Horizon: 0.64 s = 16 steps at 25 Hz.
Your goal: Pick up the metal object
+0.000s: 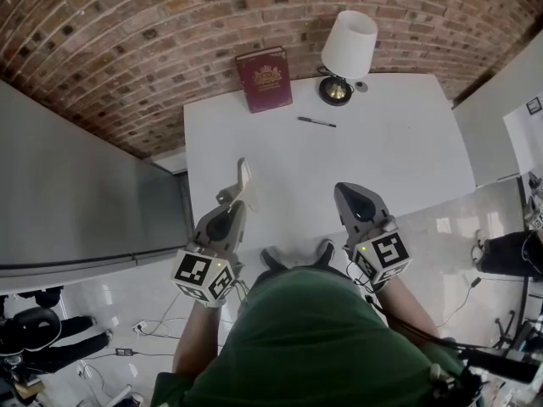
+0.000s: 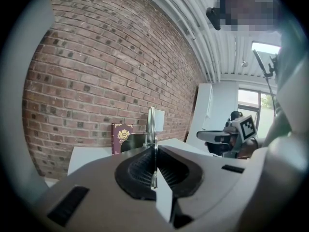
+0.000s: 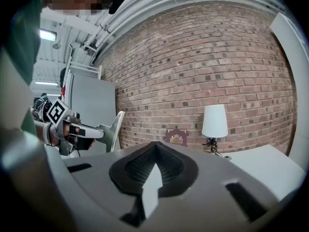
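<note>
The metal object (image 1: 243, 181) is a thin flat plate. It is off the white table (image 1: 390, 159), held up over the table's near left part with my left gripper (image 1: 236, 203) shut on its lower end. In the left gripper view the plate (image 2: 151, 124) stands edge-on between the closed jaws of that gripper (image 2: 153, 170). The right gripper view shows the same plate (image 3: 114, 127) sticking up from the left gripper. My right gripper (image 1: 351, 190) hovers over the table's near edge; its jaws (image 3: 154, 146) meet with nothing between them.
A dark red book (image 1: 264, 79) leans against the brick wall at the table's back. To its right stands a white-shaded lamp (image 1: 349, 51), and a pen (image 1: 316, 122) lies in front of them. A grey cabinet (image 1: 76, 193) flanks the table's left side.
</note>
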### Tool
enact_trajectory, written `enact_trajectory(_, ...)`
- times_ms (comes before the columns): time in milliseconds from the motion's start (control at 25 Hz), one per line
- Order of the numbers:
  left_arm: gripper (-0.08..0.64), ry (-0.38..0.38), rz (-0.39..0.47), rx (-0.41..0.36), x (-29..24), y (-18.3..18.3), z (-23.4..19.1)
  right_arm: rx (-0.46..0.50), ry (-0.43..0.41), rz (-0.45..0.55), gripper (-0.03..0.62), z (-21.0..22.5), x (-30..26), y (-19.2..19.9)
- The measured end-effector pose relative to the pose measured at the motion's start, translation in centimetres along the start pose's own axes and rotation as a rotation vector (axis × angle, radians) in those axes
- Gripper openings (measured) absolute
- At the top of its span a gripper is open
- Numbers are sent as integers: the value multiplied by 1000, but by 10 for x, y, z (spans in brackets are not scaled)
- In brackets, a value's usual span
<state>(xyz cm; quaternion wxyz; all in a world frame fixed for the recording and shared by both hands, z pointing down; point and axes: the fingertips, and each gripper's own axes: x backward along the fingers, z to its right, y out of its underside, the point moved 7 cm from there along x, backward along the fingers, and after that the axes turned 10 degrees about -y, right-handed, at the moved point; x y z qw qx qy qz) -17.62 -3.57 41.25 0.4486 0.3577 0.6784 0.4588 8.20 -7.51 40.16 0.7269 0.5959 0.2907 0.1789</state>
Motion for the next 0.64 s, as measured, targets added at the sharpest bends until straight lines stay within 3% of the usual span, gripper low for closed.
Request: enact_trajectory(640, 9, 51, -43, 16, 1, 15, -50, 18, 60, -3, 2, -27, -32, 4)
